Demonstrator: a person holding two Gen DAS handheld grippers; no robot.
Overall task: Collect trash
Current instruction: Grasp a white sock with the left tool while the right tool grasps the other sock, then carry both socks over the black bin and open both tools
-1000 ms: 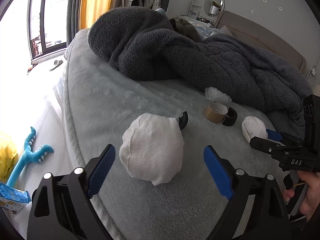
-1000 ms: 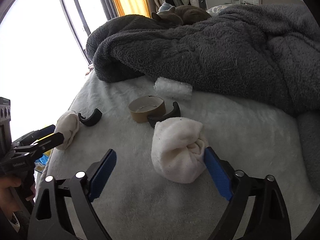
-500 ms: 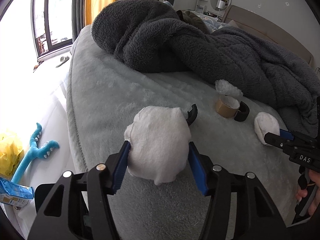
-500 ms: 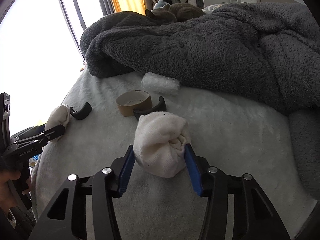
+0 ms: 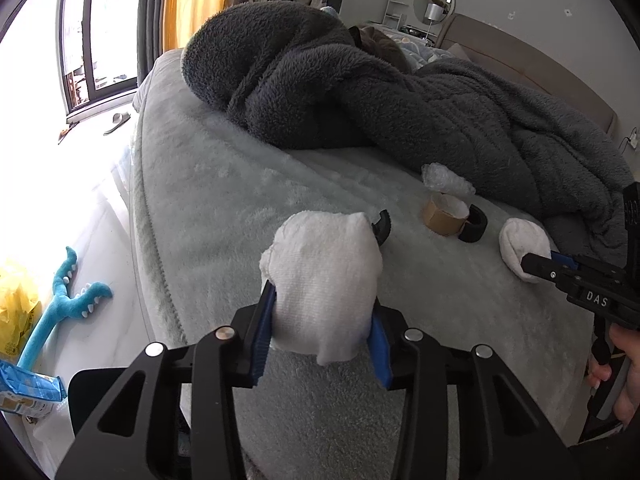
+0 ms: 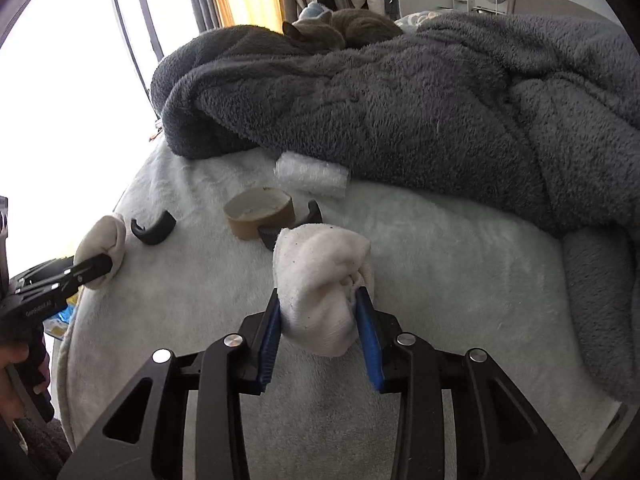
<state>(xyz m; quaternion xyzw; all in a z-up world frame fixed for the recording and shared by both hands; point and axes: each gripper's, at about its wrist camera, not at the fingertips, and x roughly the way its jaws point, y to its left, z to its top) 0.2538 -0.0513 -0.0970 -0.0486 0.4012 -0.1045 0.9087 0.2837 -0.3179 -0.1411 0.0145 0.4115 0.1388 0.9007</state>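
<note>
My left gripper (image 5: 322, 334) is shut on a white balled sock (image 5: 324, 280) at the near edge of the pale bed cover (image 5: 224, 200). My right gripper (image 6: 322, 330) is shut on a second white balled sock (image 6: 320, 284), which also shows in the left wrist view (image 5: 520, 244). Beyond them lie an empty brown tape core (image 6: 260, 216), two black curved plastic pieces (image 6: 154, 230) (image 5: 474, 228) and a wad of clear bubble wrap (image 6: 312, 174).
A heaped dark grey fleece blanket (image 6: 400, 112) covers the far half of the bed, with a grey cat (image 6: 340, 32) lying on it. On the floor to the left lie a blue plush toy (image 5: 60, 312), a yellow bag (image 5: 16, 312) and a blue packet (image 5: 28, 392).
Both grippers went from wide open around their socks to shut on them, squeezing each sock between the blue pads. Both views have shifted slightly forward.
</note>
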